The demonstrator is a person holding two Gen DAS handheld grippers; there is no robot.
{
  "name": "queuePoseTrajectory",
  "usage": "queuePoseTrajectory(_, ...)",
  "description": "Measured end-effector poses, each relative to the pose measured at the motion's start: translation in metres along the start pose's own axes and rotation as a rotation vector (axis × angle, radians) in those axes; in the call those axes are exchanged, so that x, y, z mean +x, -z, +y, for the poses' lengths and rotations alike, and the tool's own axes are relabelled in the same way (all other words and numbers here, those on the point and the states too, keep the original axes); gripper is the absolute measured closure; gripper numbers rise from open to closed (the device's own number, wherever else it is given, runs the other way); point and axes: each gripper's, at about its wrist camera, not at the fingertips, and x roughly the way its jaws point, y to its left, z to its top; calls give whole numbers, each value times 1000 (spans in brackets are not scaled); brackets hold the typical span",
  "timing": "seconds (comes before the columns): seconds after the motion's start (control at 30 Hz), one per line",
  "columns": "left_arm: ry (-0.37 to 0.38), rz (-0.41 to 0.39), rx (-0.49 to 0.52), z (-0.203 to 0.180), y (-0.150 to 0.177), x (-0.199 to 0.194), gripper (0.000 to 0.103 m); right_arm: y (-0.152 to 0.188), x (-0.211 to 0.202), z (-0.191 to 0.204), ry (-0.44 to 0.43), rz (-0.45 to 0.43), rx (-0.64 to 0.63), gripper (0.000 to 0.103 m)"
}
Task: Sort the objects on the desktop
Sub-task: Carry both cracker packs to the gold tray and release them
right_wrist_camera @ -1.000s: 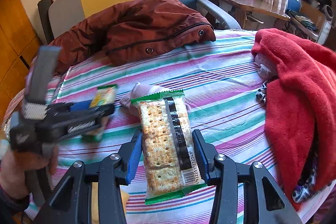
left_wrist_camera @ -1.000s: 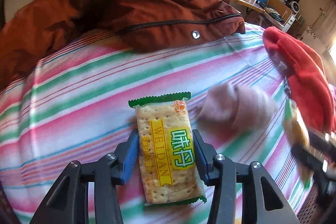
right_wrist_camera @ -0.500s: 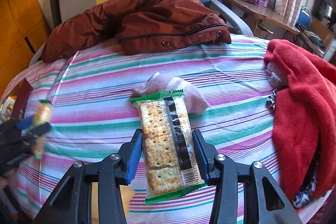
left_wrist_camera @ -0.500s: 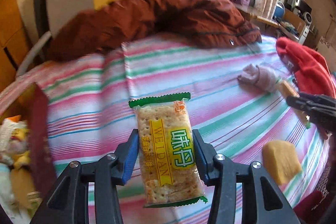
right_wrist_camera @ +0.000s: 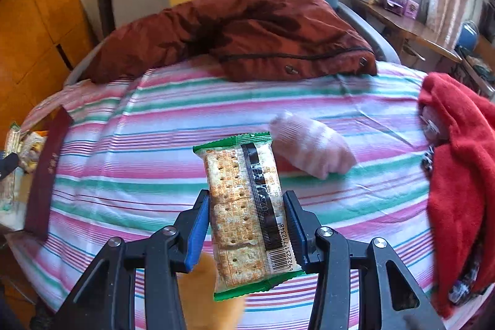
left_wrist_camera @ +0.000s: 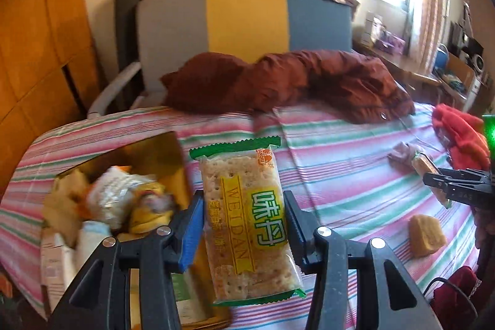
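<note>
The left hand-held gripper (left_wrist_camera: 244, 225) clamps a green-edged cracker packet with a yellow label (left_wrist_camera: 247, 218) beside an open snack-filled box (left_wrist_camera: 117, 203) at nine o'clock. The right hand-held gripper (right_wrist_camera: 246, 221) clamps a barcode-backed cracker packet (right_wrist_camera: 244, 206) above the striped worktop (right_wrist_camera: 154, 163); a pink sock (right_wrist_camera: 312, 150) lies at one o'clock.

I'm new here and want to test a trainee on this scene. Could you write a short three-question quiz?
1. True or false: each gripper holds a cracker packet.
2. Which packet shows its barcode side to its own camera? A) the left gripper's B) the right gripper's
3. Fill in: beside the left gripper's packet lies an open ____ of snacks.

Key:
1. True: the left gripper is shut on a cracker packet, the right gripper on another.
2. B; the left one shows its yellow label.
3. box, on the striped cloth.
</note>
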Motion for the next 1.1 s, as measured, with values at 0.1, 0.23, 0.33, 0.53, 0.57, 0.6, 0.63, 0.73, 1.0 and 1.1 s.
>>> queuePoseTrajectory(0.1,-22,-8,-21,17,5,-8,54,-5,-9,25,-45,-21,-23,56)
queuePoseTrajectory(0.23,-61,-27,-40,36,12,-21,54,-12,-20,66,-127,-52,-65,56)
queuePoseTrajectory(0.33,-88,-41,-51,51,18,-31,54,-14,-27,100,-189,-65,-104,56)
queuePoseTrajectory(0.53,-146,-61,-86,80,29,-47,54,-9,-31,168,-311,-59,-183,56)
queuePoseTrajectory(0.57,-155,-63,-93,86,31,-50,54,-7,-31,180,-327,-57,-196,56)
queuePoseTrajectory(0.6,-160,-65,-100,90,33,-52,54,-6,-30,188,-342,-53,-204,56)
queuePoseTrajectory(0.63,-166,-67,-106,94,34,-53,54,-5,-29,197,-357,-49,-211,56)
queuePoseTrajectory(0.73,-188,-72,-124,107,39,-58,54,-2,-26,227,-399,-38,-240,56)
queuePoseTrajectory(1.0,-220,-74,-171,135,50,-64,54,4,-21,287,-484,-5,-302,56)
queuePoseTrajectory(1.1,-227,-75,-182,142,53,-66,54,8,-19,303,-500,9,-321,56)
